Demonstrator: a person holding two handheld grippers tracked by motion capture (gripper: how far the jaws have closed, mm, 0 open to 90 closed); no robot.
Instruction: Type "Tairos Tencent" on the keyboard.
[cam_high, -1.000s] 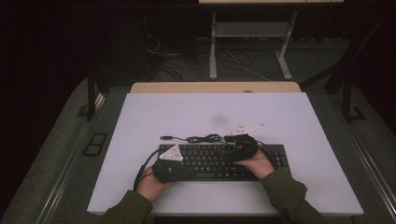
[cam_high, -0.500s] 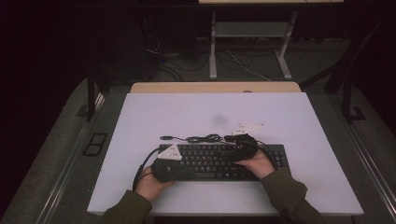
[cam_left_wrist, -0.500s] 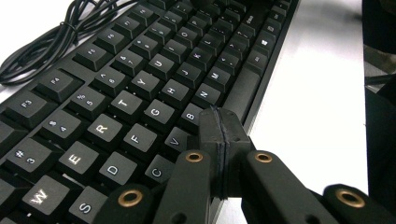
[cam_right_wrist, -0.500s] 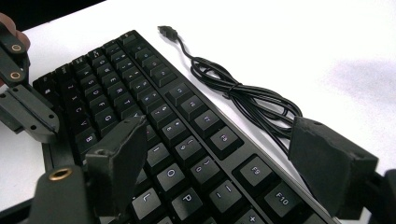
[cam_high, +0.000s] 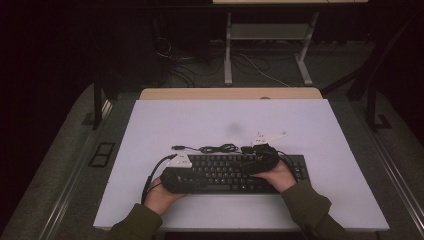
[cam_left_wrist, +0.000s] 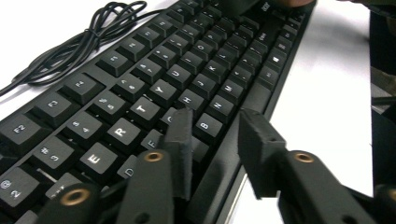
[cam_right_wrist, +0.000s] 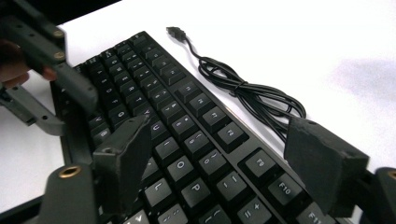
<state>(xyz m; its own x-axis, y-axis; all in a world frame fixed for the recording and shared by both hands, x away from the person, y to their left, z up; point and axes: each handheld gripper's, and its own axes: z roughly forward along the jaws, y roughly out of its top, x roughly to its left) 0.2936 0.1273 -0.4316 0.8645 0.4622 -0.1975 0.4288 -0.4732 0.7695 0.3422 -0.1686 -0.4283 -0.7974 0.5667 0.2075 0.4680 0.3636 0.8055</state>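
Black keyboard (cam_high: 227, 172) lies flat on the near half of the white table (cam_high: 320, 125), its coiled cable (cam_high: 212, 148) just beyond the far edge. My left tongs (cam_left_wrist: 215, 140) straddle the keyboard's near edge — jaws have just been opening, pads apart. My right tongs (cam_right_wrist: 224, 154) stand wide across the keyboard's right end — closing a little, not pressing on it.

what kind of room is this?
Probably a lab or recording workspace: a white table holding one black keyboard with its cable unplugged, loose cables on the floor, and a dark surround.
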